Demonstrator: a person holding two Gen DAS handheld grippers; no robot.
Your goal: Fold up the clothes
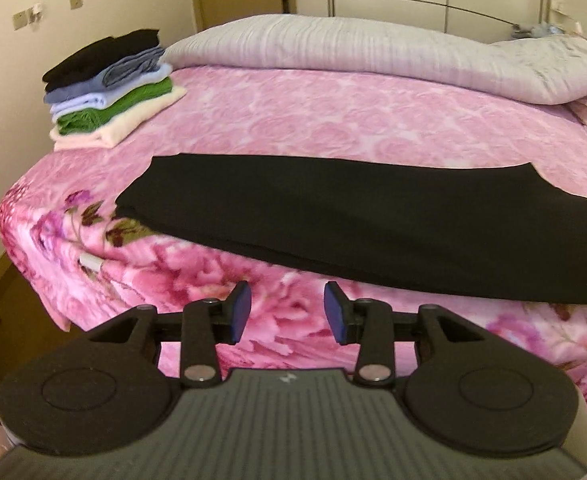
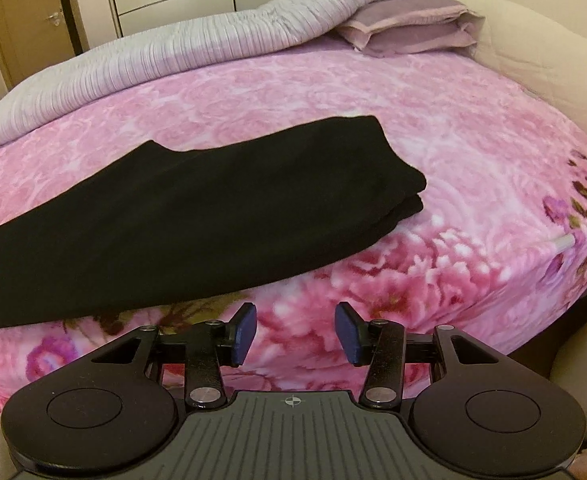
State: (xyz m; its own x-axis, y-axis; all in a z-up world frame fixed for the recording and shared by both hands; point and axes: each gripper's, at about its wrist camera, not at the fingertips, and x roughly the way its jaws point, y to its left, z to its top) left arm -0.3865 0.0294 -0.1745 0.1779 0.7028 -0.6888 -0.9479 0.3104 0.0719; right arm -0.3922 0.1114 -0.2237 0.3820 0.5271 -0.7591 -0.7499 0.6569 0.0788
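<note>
Grippers, left [image 1: 287,312] and right [image 2: 295,334], both spread empty before one folded black garment [image 1: 373,220].

I'm looking at a bed [image 1: 293,120] covered in a pink rose-print blanket. A folded black garment [image 1: 353,220] lies flat near its front edge. Beyond the garment, at the far left corner, sits a stack of folded clothes [image 1: 113,88]; behind the garment stretches a rumpled grey quilt [image 1: 373,48], with mauve pillows [image 2: 413,28] at its right end.
</note>
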